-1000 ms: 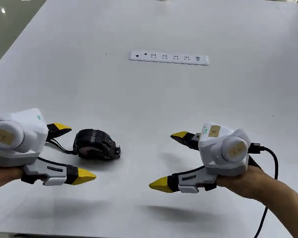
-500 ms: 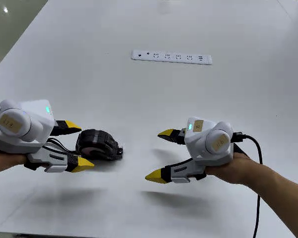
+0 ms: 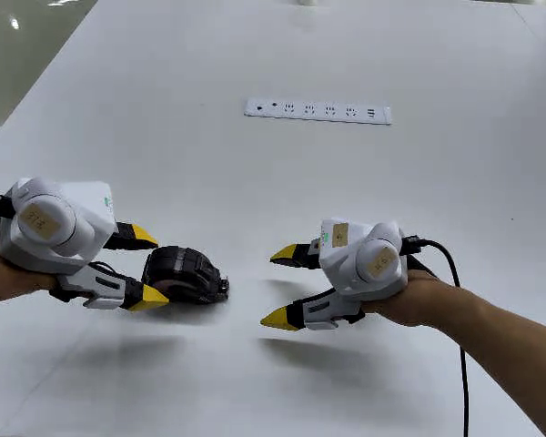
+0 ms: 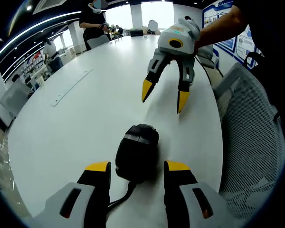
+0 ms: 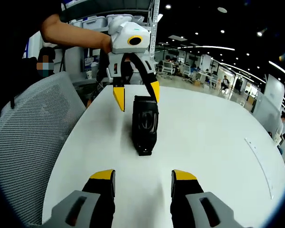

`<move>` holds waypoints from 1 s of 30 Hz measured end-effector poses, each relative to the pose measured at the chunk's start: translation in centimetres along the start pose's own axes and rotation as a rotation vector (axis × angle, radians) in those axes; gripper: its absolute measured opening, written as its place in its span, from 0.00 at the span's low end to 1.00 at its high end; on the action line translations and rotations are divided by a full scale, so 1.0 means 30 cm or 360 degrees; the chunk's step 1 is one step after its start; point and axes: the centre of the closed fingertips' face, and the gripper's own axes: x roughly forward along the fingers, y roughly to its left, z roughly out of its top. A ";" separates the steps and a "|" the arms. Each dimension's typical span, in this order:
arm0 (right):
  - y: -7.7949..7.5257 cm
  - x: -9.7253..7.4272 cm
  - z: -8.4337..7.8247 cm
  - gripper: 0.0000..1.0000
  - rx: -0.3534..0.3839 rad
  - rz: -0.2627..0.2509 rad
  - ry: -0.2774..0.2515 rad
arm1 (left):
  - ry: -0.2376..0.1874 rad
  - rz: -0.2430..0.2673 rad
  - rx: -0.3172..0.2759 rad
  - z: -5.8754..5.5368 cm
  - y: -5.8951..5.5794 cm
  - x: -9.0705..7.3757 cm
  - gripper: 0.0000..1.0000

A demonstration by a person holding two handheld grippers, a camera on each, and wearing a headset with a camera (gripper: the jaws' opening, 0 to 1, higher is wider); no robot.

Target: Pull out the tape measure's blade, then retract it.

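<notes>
both grippers close in: left gripper [image 3: 155, 268] now straddles the tape measure [image 3: 184, 273], fingers open, ready to pin it; right gripper [image 3: 275, 289], open too, faces the blade hook [image 3: 224, 289].

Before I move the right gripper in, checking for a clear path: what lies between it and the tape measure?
Just bare white table, seen in the right gripper view between the right gripper and tape measure.
</notes>
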 end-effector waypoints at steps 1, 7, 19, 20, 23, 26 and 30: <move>-0.002 0.006 0.002 0.43 -0.0011 0.0002 0.0001 | 0.0008 -0.0008 0.0012 -0.002 0.000 0.001 0.39; -0.004 0.034 0.018 0.38 -0.0056 0.0043 0.0011 | 0.0034 -0.0042 0.0032 -0.013 0.005 0.019 0.36; -0.024 0.084 0.034 0.30 -0.0073 0.0085 0.0026 | 0.0050 -0.0101 0.0050 -0.017 0.011 0.044 0.27; -0.024 0.087 0.036 0.30 -0.0072 0.0092 0.0026 | 0.0053 -0.0105 0.0058 -0.018 0.009 0.044 0.27; -0.020 0.099 0.043 0.29 -0.0068 0.0115 0.0024 | 0.0053 -0.0109 0.0053 -0.019 0.008 0.045 0.27; -0.019 0.119 0.049 0.26 -0.0069 0.0131 0.0029 | 0.0060 -0.0097 0.0099 -0.025 0.009 0.049 0.26; -0.015 0.138 0.056 0.24 -0.0070 0.0153 0.0031 | 0.0070 -0.0095 0.0119 -0.027 0.013 0.049 0.25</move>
